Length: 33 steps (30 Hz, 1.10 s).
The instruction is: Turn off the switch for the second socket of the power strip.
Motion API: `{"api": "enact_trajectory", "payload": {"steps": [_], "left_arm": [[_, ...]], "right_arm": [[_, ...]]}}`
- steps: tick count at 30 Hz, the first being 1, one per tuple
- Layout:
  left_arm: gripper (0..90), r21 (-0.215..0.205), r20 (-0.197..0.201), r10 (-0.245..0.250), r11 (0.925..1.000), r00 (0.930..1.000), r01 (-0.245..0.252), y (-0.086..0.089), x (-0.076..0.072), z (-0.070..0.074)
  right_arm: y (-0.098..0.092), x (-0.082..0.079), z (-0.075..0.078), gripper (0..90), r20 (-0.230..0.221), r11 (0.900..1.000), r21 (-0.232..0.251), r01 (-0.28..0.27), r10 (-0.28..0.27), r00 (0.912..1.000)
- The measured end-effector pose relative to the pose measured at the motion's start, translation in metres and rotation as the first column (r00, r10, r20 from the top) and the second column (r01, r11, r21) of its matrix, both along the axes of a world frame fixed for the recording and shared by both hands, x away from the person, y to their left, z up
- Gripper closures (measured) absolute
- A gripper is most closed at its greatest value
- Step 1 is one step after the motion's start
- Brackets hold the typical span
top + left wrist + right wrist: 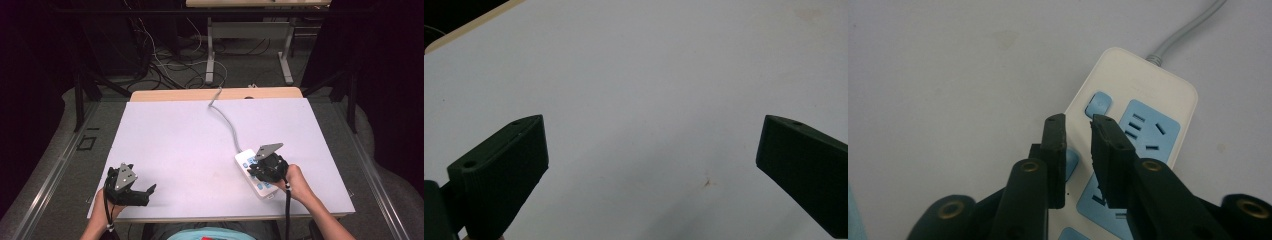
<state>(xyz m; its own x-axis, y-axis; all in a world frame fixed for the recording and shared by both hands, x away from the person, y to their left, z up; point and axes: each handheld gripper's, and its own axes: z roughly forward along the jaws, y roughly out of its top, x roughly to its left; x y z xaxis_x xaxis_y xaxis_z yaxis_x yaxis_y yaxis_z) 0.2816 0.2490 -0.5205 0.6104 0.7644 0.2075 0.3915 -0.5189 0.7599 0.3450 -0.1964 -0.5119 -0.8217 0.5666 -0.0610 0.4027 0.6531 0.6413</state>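
- power strip point(255, 172) lies at the table's point(175, 145) right near side, cord point(227, 122) running back.
- right gripper point(1079, 121) hovers over its switches point(1098, 104), jaws slightly apart, holding nothing.
- left gripper point(131, 190) rests wide open, empty.
- likely step: switch pressing; next calls for lining up a jaw tip on a switch.

Black grippers point(131, 189) point(268, 169), grey three-cornered top plates, brass-ringed screw holes, trailing black cables.

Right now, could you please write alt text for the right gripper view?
The right hand-held gripper, its jaws slightly apart with nothing between them, hovers over a white power strip with blue sockets and a blue switch. The strip's grey cable runs off across the pale table.
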Motion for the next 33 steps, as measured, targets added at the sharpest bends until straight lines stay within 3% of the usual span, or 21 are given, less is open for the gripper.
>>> {"api": "enact_trajectory", "payload": {"steps": [8, 10, 11, 19, 24, 33], "left_arm": [[0.4, -0.014, -0.018, -0.001, 0.9999, 0.9998, 0.001, -0.001, -0.001, -0.001], [0.4, -0.009, -0.007, 0.003, 1.0, 1.0, -0.003, 0.0, -0.001, -0.001], [0.4, -0.009, -0.006, 0.003, 1.0, 1.0, -0.003, -0.001, -0.001, 0.0], [0.4, -0.01, -0.007, -0.002, 0.9999, 1.0, 0.002, 0.0, 0.0, 0.0], [0.4, -0.014, -0.013, -0.003, 0.9999, 0.9999, 0.002, 0.0, -0.001, 0.0], [0.4, -0.004, -0.013, -0.004, 1.0, 0.9999, 0.004, 0.0, 0.0, 0.0]], "right_arm": [[-0.002, 0.001, 0.005, 56.2, 0.011, 1.0, 0.02, -0.004, 0.004, 0.9999], [-0.003, 0.001, 0.007, 52.3, 0.016, 1.0, 0.027, 0.001, -0.001, 0.9999], [-0.004, 0.001, 0.009, 48.4, 0.0, 1.0, 0.028, -0.004, 0.004, 1.0], [-0.01, 0.002, 0.013, 24.6, 0.019, 0.999, 0.046, 0.004, -0.005, 0.9998], [-0.015, 0.0, 0.018, 17.3, 0.027, 0.999, 0.05, 0.02, -0.021, 0.9994], [-0.028, 0.0, 0.023, 12.4, 0.051, 0.996, 0.08, 0.04, -0.044, 0.9977]]}}
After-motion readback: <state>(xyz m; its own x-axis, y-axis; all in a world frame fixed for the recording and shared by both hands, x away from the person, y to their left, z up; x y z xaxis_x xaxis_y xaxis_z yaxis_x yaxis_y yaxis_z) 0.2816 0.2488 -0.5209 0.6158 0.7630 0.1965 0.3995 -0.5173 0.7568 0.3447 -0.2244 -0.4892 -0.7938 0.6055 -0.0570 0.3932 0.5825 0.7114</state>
